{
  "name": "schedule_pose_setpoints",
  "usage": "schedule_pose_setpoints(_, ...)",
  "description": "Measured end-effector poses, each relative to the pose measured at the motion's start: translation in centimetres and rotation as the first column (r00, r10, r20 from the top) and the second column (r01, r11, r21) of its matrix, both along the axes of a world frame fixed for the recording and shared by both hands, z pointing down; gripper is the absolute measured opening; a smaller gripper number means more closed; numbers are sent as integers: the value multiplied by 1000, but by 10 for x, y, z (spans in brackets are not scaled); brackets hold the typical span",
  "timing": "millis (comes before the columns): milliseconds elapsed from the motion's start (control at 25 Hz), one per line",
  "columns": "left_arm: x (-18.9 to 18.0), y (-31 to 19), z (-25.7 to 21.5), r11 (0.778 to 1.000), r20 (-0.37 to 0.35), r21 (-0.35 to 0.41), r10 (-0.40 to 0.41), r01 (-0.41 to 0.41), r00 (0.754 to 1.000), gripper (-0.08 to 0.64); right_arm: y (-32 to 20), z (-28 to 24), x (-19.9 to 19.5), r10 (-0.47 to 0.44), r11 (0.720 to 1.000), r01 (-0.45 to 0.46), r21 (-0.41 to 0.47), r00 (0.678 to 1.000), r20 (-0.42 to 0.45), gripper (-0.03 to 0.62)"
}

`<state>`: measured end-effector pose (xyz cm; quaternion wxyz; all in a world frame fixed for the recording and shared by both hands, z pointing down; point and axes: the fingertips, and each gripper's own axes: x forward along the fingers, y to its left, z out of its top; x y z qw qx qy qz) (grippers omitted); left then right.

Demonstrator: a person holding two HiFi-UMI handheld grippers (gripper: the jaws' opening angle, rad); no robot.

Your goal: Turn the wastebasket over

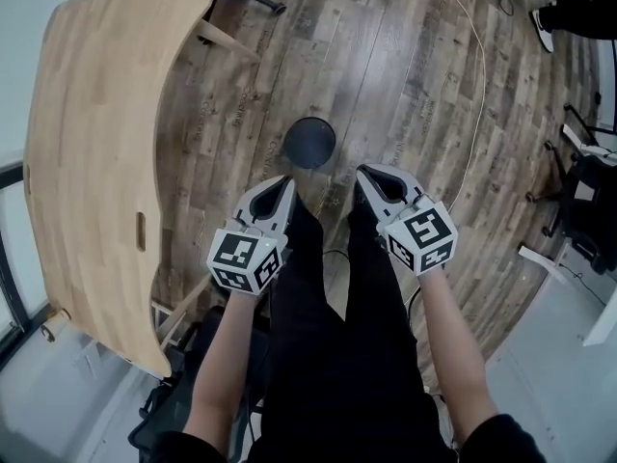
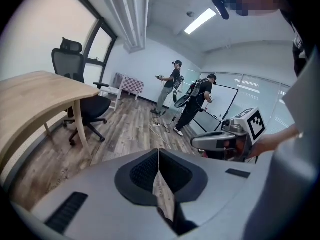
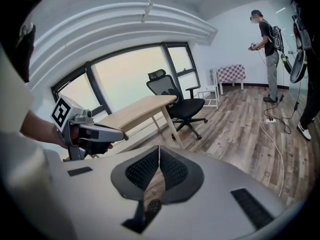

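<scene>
The wastebasket (image 1: 309, 143) is a dark round bin seen from above, standing on the wood floor just ahead of both grippers. My left gripper (image 1: 286, 182) is held to its near left, jaws shut with nothing between them. My right gripper (image 1: 363, 174) is held to its near right, shut and empty too. Neither one touches the bin. In the left gripper view the jaws (image 2: 159, 153) meet in a closed line and the right gripper (image 2: 225, 141) shows beside them. In the right gripper view the jaws (image 3: 159, 151) are closed as well, with the left gripper (image 3: 92, 133) alongside.
A curved wooden table (image 1: 96, 162) stands at the left, an office chair (image 2: 80, 104) behind it. A white cable (image 1: 477, 95) trails over the floor at the right. Two people (image 2: 172, 86) stand at the far end of the room. My legs in black trousers (image 1: 328, 297) are below the grippers.
</scene>
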<state>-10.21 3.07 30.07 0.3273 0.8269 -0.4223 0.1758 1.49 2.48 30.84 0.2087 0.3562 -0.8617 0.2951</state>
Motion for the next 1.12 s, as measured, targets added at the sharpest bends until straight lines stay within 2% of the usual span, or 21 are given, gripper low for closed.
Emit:
schedule_pose_setpoints(440, -11, -6, 93, 998, 55, -58, -13, 16, 998, 21, -8, 95, -8, -17, 997, 16, -79, 1000, -10, 35)
schedule_pose_setpoints(480, -13, -6, 102, 998, 57, -69, -13, 17, 998, 32, -8, 103, -8, -18, 996, 17, -84, 1000, -14, 35)
schedule_pose_setpoints(560, -16, -6, 121, 996, 58, -92, -1, 7, 998, 173, -9, 118, -8, -18, 996, 16, -93, 1000, -22, 35)
schedule_pose_setpoints(680, -19, -5, 147, 992, 63, -122, 25, -17, 998, 179, -10, 142, -10, -9, 993, 5, -115, 999, -37, 44)
schedule_pose_setpoints(720, -20, -5, 155, 992, 64, -128, 29, -20, 998, 183, -9, 150, -11, -8, 992, 3, -126, 999, -39, 83)
schedule_pose_setpoints(760, -20, -5, 163, 991, 65, -134, 32, -23, 997, 189, -8, 159, -12, -7, 991, 2, -137, 999, -39, 157)
schedule_pose_setpoints(1120, -30, -2, 241, 978, 86, -202, 62, -43, 994, 283, -3, 232, -17, 10, 983, -21, -182, 998, -63, 279)
